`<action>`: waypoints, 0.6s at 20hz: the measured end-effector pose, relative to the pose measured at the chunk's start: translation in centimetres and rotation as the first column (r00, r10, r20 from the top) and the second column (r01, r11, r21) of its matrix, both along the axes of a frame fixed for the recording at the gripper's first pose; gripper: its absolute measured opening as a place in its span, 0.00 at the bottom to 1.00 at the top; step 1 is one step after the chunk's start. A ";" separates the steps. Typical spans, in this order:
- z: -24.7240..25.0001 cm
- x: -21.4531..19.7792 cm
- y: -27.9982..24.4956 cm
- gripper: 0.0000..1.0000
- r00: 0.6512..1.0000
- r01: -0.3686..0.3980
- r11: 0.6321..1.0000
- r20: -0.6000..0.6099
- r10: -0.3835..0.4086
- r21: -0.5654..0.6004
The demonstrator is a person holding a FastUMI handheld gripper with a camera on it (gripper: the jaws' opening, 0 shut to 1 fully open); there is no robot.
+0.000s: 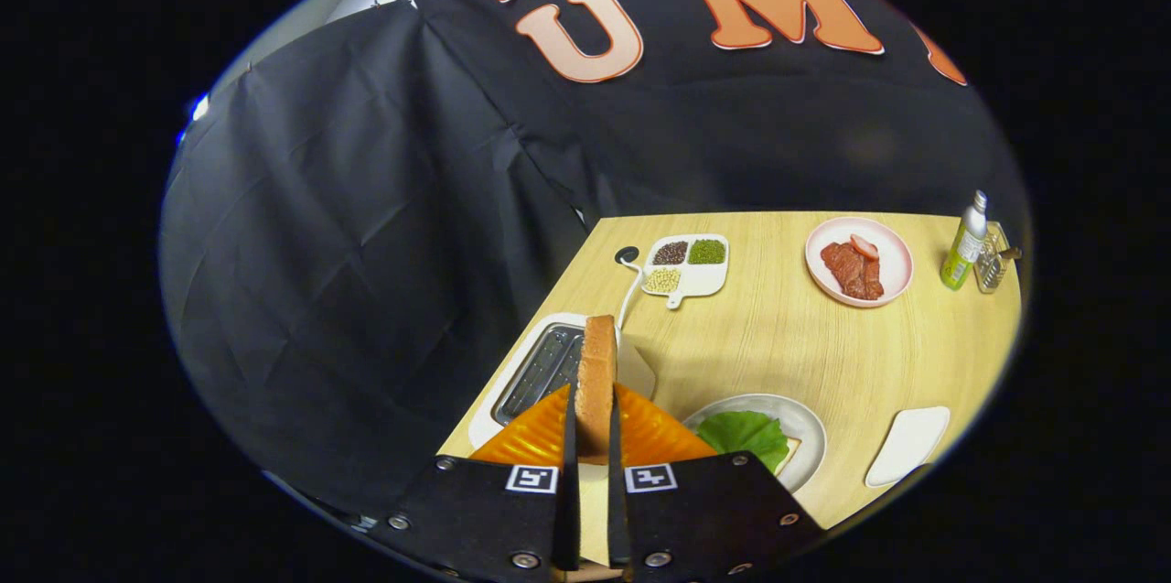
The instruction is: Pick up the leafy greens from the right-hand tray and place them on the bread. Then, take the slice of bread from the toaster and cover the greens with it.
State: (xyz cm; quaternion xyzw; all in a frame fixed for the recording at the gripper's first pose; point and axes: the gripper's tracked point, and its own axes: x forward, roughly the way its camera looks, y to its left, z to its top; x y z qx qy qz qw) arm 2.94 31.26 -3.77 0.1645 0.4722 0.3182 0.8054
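Observation:
My gripper is shut on a slice of bread, which stands on edge between the fingers, lifted above the white toaster. The toaster's slots lie just left of and below the slice. To the right of the fingers a grey plate holds a leafy green lying on another slice of bread, of which only a corner shows.
A white divided dish of beans sits beyond the toaster, with a cable running past it. A pink plate of meat and two bottles stand at the far right. A white tray lies right of the grey plate.

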 end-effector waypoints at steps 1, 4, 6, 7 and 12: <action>-0.5 -0.3 -0.7 0.12 1.000 0.001 1.000 -0.005 -0.001 0.003; -2.5 -1.0 -2.3 0.12 1.000 0.012 1.000 -0.027 -0.011 0.027; -4.2 -1.7 -3.0 0.12 0.998 0.022 0.998 -0.061 -0.019 0.053; -5.2 -2.0 -3.4 0.12 0.997 0.024 0.998 -0.076 -0.019 0.059; -9.2 -2.8 -5.2 0.13 0.985 0.066 0.993 -0.164 -0.049 0.102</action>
